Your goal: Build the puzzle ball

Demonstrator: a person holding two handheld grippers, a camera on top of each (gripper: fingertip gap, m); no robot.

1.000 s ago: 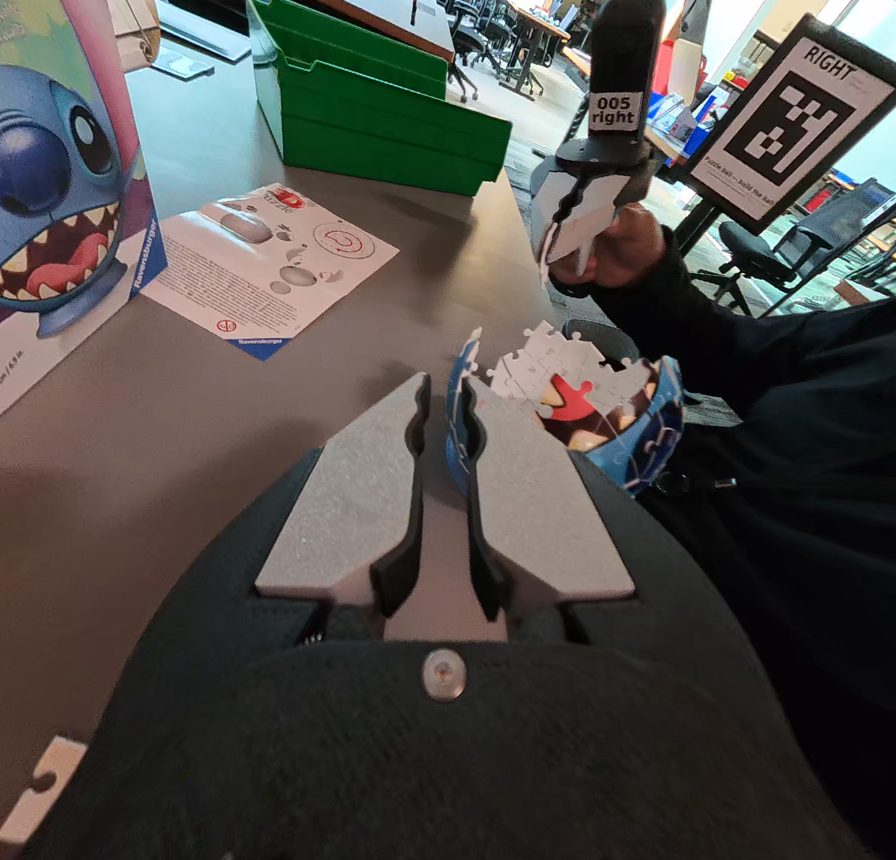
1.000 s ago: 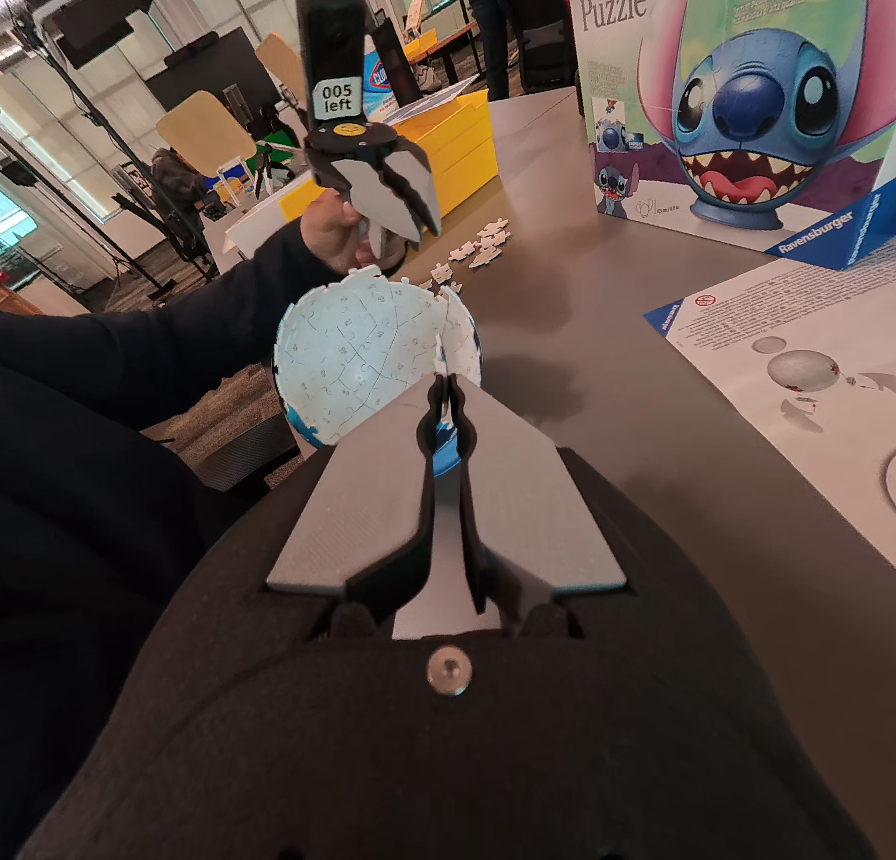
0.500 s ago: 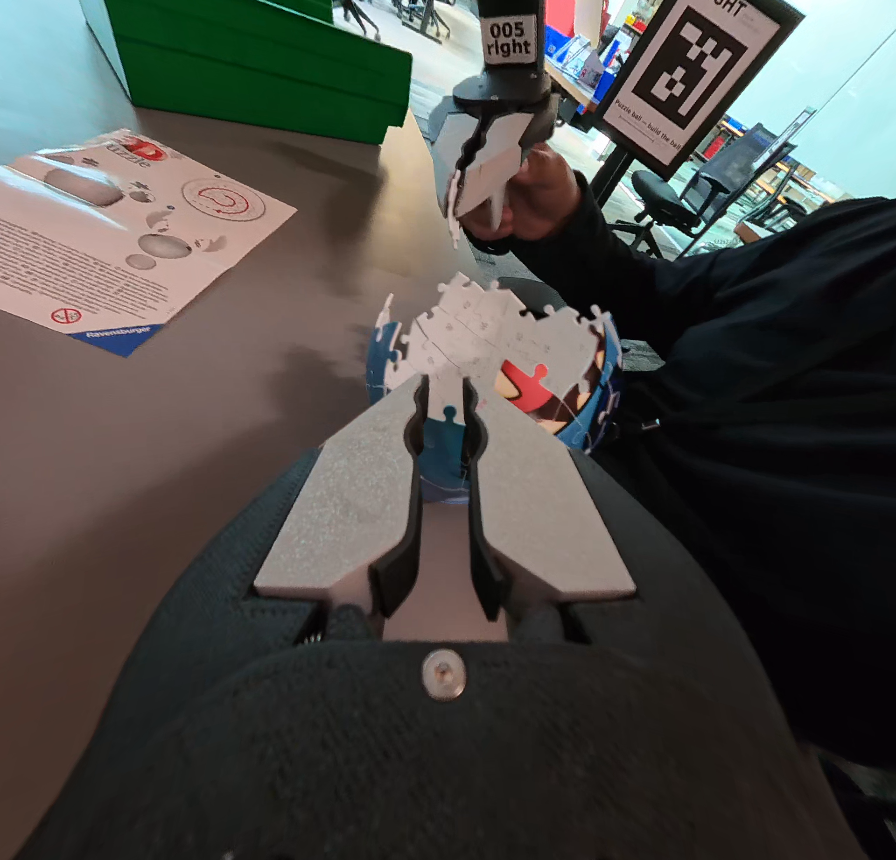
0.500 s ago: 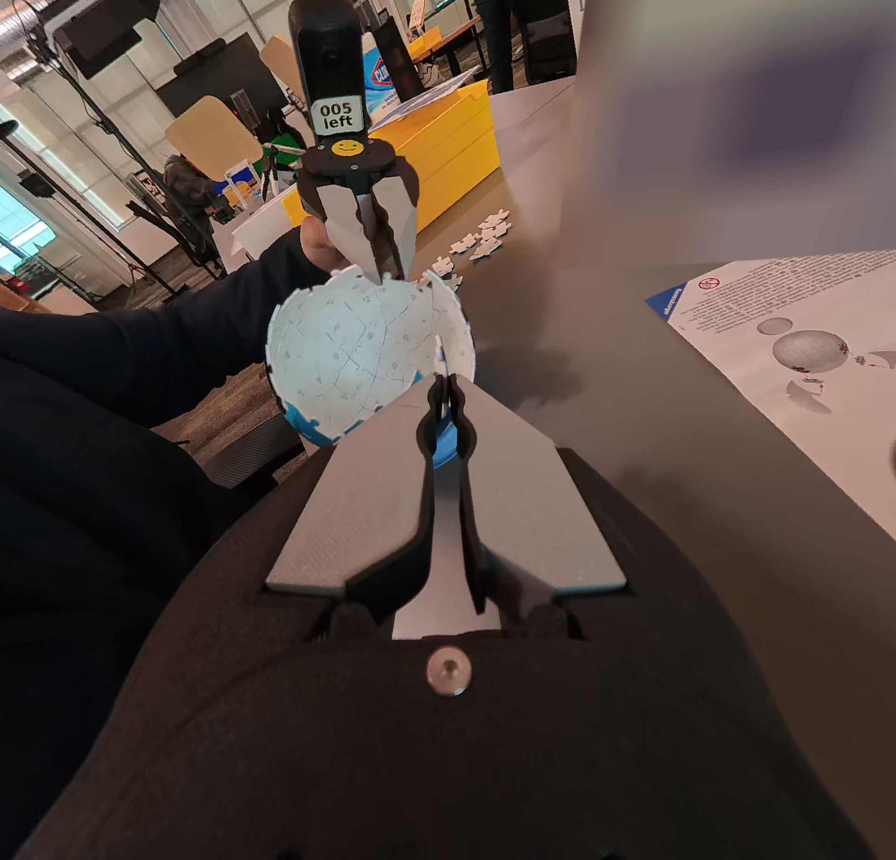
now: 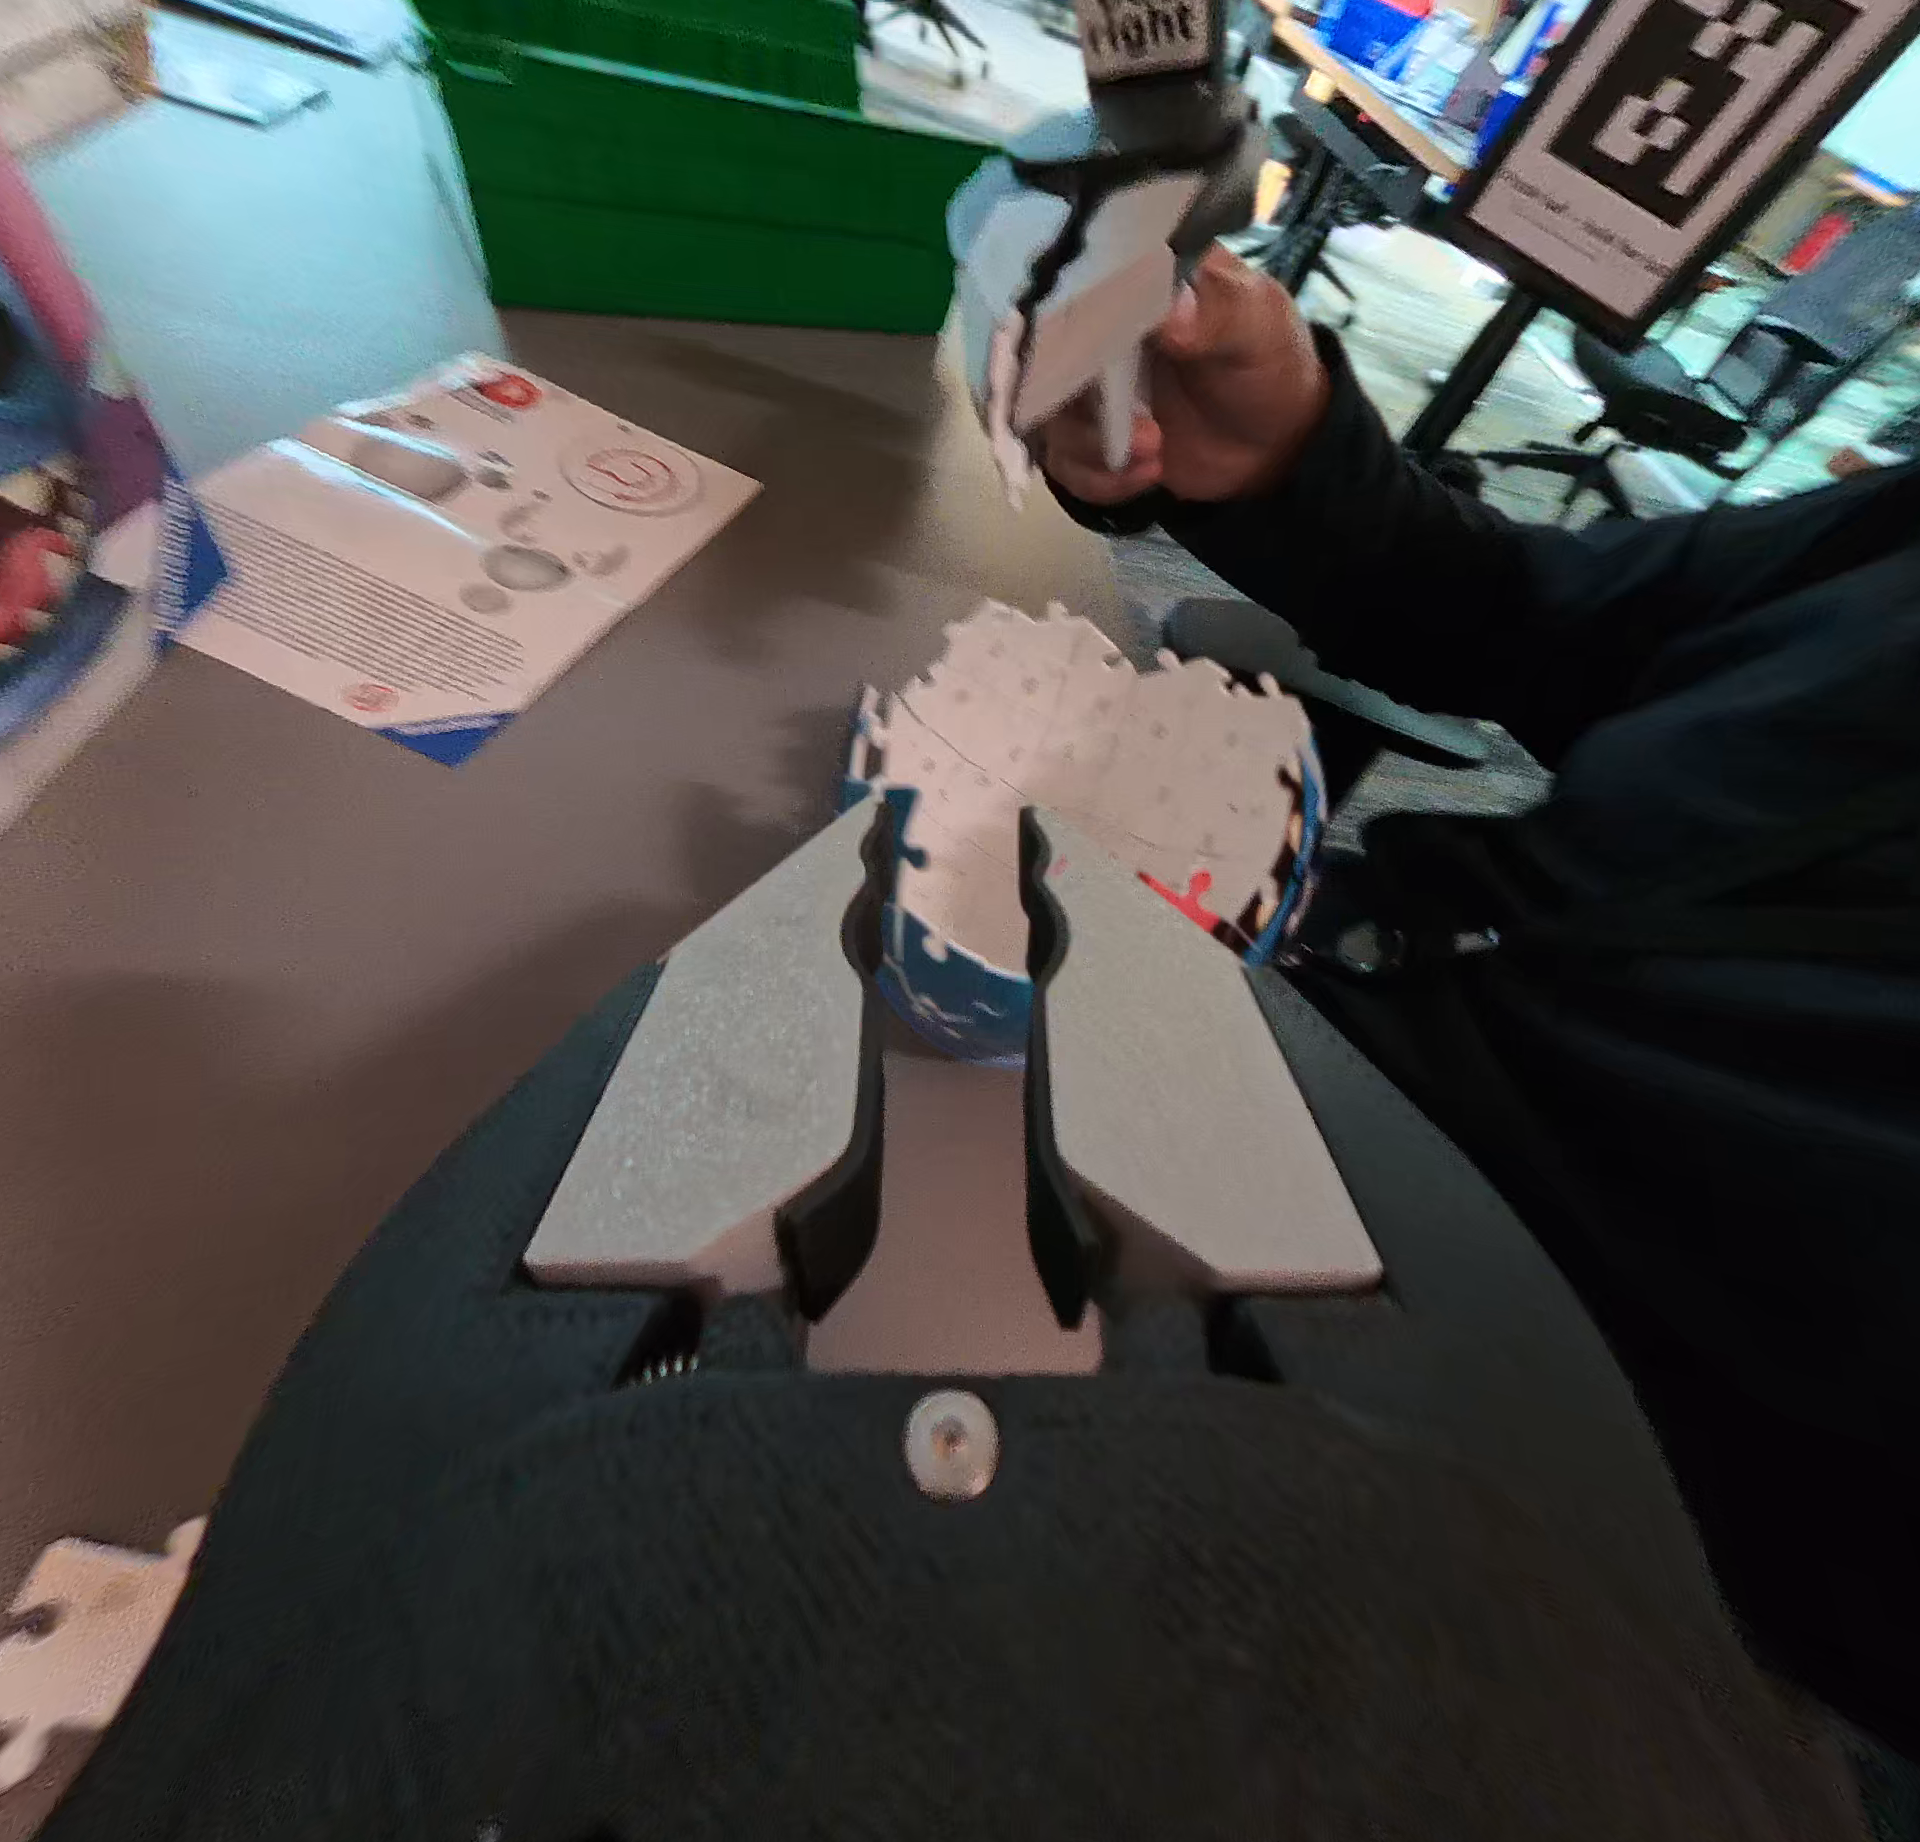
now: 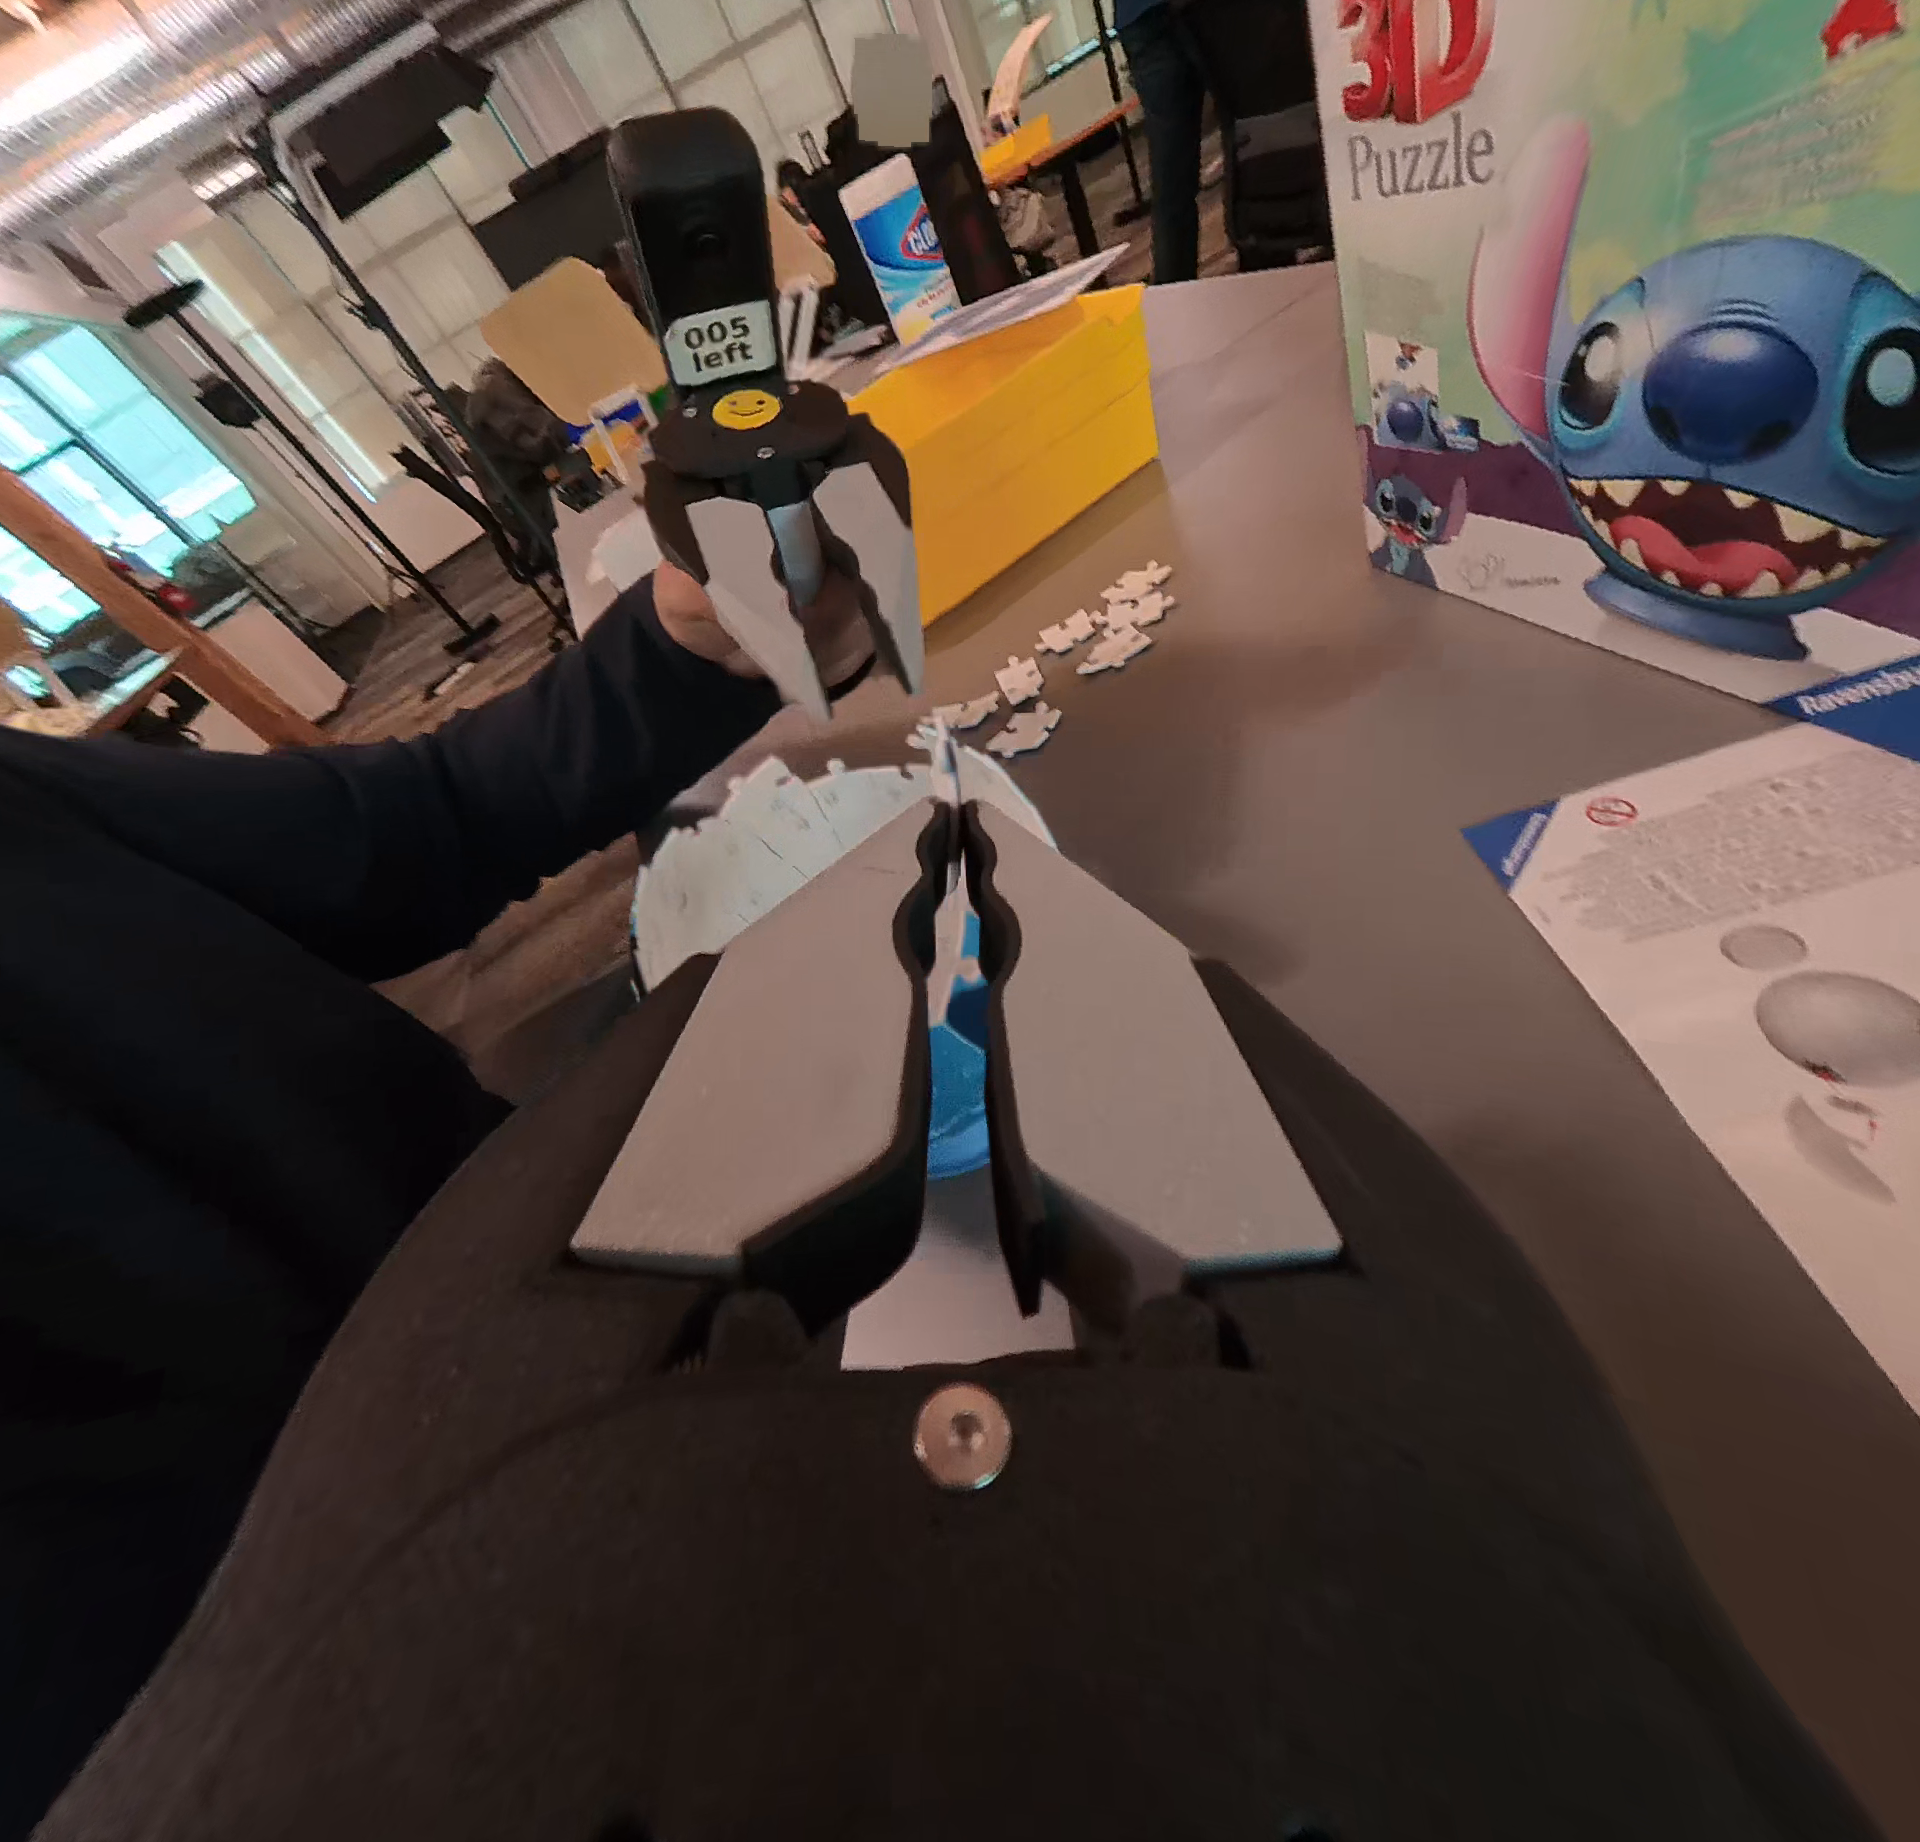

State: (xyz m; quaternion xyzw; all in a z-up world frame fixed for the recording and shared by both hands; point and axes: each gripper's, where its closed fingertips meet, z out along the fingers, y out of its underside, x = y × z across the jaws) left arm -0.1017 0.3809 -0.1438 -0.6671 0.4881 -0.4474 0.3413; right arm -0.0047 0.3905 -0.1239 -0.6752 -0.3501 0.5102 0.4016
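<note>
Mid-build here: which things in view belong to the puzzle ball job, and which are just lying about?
Job:
- half-built puzzle ball
- piece clamped in right gripper
- left gripper, open at the ball's rim
- loose pieces
- instruction sheet
- puzzle box

Lying about:
- green bins
- yellow bin
- wipes canister

An open-plan office: desks (image 5: 1340,26), swivel chairs (image 5: 1662,410) (camera stands (image 6: 343,338) too)

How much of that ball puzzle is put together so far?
Roughly half, I'd judge: an open bowl-shaped shell stands joined on the table. In hand: the right tongs pinch one white piece, while the left tongs hang open over the shell's rim. Left: closing the upper part, with loose pieces waiting near the yellow bin.
</note>
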